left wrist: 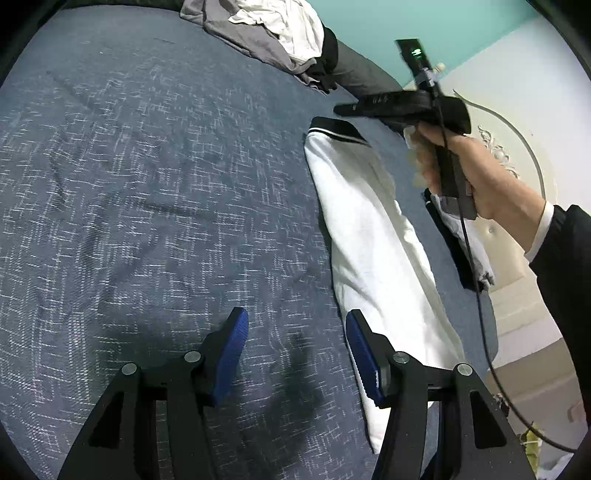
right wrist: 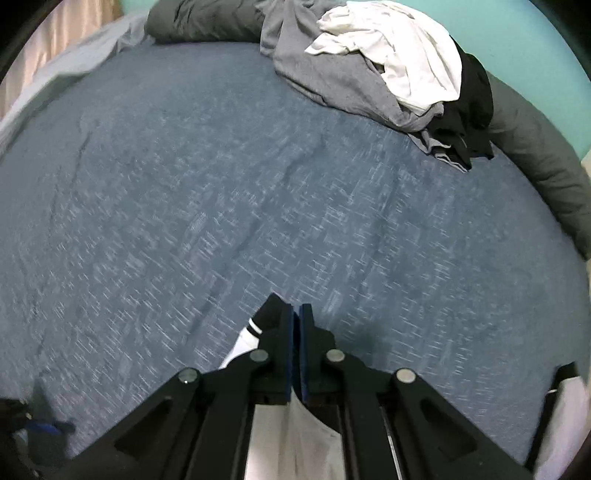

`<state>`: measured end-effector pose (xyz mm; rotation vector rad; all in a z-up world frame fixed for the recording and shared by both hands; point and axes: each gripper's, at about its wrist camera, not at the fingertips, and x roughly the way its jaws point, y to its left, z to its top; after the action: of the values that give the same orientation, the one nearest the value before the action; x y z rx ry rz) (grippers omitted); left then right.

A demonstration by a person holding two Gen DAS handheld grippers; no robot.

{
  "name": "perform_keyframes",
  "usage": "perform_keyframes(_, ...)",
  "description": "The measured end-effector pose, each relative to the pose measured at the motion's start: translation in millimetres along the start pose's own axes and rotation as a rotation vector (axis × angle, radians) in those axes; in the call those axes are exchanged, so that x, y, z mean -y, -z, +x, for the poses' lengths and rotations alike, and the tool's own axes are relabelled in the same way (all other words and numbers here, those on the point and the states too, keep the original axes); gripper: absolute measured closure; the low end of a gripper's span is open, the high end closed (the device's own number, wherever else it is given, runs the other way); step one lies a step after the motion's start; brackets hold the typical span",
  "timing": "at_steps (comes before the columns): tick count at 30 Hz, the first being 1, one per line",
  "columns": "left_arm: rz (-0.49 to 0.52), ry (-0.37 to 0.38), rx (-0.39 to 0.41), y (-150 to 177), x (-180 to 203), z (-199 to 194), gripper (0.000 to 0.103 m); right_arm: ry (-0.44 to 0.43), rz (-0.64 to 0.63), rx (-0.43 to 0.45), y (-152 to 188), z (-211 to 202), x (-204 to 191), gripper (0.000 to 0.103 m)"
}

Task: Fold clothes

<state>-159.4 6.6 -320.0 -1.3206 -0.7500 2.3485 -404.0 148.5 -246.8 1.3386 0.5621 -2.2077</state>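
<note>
1. The left gripper (left wrist: 297,354) hovers over the bed (left wrist: 147,184), its jaws released and wide apart, with nothing between the blue pads (left wrist: 231,354).
2. Its right-hand pad sits just beside the near end of the white garment (left wrist: 369,229), which lies stretched out along the right part of the blue, white-flecked bedspread.
3. The garment's far end carries a black collar with a thin white stripe (left wrist: 340,131).
4. In the left wrist view, a person's hand (left wrist: 465,173) grips the handle of the right gripper (right wrist: 296,321) above that collar end; a black sleeve with a white cuff (left wrist: 543,229) covers the wrist, and a black cable (left wrist: 476,280) hangs from the tool.
5. In the right wrist view the right gripper's jaws are clenched, the pads nearly touching. White cloth with a black striped edge (right wrist: 255,328) sits against the left finger and more white cloth hangs below, so they appear to be grasping the white garment; the exact pinch point is hidden.
6. At the far edge of the bed a pile of unfolded clothes (right wrist: 388,62) rests: grey cloth below, white on top, black at the right side.
7. A dark grey pillow (right wrist: 535,155) lies behind the pile along the teal wall (left wrist: 424,18).
</note>
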Motion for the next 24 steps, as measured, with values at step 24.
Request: perform_keyframes(24, 0.144, 0.003, -0.107, 21, 58, 53, 0.042, -0.115, 0.141, -0.078, 159, -31, 83, 0.081)
